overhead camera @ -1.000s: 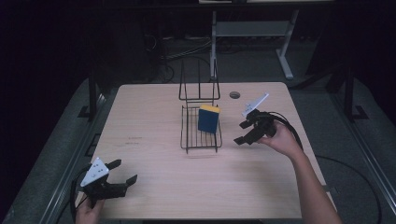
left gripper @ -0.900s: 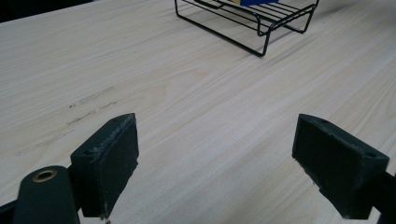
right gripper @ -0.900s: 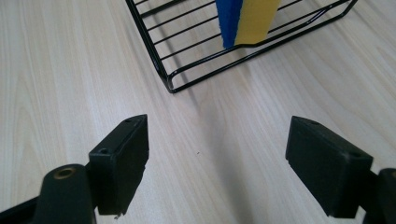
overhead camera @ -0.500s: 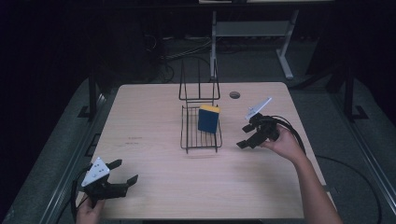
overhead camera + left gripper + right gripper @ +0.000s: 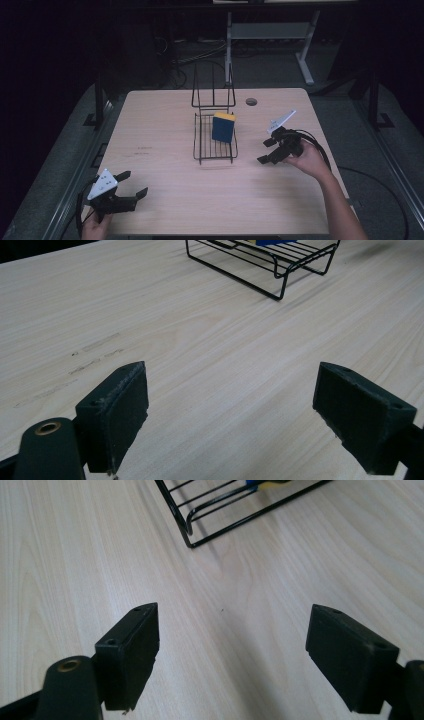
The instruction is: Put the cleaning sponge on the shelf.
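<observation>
Wire rack stands at the centre of the high view, a little above the middle of the light wooden desk, with its tall back section rising toward the top of the frame. A blue block with a yellow top stands upright inside the rack, toward its right side. The right hand-held gripper sits right of centre in the high view, just beside the rack's right edge but apart from it, its jaws spread wide with nothing between them. In the right gripper view the rack's corner lies at the top of the frame above bare desk. The left hand-held gripper sits at the lower left of the high view, well apart from the rack, jaws likewise spread and empty. In the left gripper view the rack shows at the upper right.
</observation>
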{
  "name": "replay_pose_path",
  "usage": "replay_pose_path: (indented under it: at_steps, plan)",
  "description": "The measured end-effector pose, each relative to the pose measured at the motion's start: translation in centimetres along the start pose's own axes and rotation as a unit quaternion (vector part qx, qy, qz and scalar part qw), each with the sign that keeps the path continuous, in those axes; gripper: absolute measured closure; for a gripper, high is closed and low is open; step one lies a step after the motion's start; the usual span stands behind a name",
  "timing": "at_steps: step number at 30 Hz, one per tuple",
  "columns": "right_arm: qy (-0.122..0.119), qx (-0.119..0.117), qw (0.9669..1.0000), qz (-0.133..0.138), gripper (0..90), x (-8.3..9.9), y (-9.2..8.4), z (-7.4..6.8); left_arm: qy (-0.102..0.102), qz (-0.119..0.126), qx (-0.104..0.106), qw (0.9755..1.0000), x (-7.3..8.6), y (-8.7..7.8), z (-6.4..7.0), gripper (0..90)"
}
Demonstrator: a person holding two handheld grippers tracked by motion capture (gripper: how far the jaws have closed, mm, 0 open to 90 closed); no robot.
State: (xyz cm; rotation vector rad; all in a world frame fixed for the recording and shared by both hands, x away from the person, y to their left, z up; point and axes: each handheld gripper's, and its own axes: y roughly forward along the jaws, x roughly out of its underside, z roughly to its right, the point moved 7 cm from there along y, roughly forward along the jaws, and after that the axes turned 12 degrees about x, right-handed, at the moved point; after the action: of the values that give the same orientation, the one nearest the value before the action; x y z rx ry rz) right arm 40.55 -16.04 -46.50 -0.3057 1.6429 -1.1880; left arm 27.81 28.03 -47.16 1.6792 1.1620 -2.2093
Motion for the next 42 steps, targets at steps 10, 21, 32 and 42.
replay_pose_path:
  at_steps: [10, 21, 32, 42]
  plan:
    - [0.007, -0.001, 1.0000, 0.004, 20.8, 1.1, -0.2, -0.4, 0.000, -0.001, 0.001, 1.0000, 0.0, 0.0, 0.0, 14.1]
    - [0.013, 0.003, 0.9999, 0.006, 20.6, 2.2, -0.5, -1.0, 0.000, 0.000, 0.000, 1.0000, 0.0, 0.1, 0.0, 14.1]
    - [0.019, 0.006, 0.9998, 0.006, 20.5, 3.7, -0.7, -1.6, 0.000, 0.000, 0.000, 1.0000, 0.0, 0.1, 0.1, 14.1]
    - [0.023, 0.008, 0.9997, 0.006, 20.5, 5.1, -0.9, -2.1, 0.001, -0.002, 0.000, 1.0000, 0.1, 0.1, 0.1, 14.1]
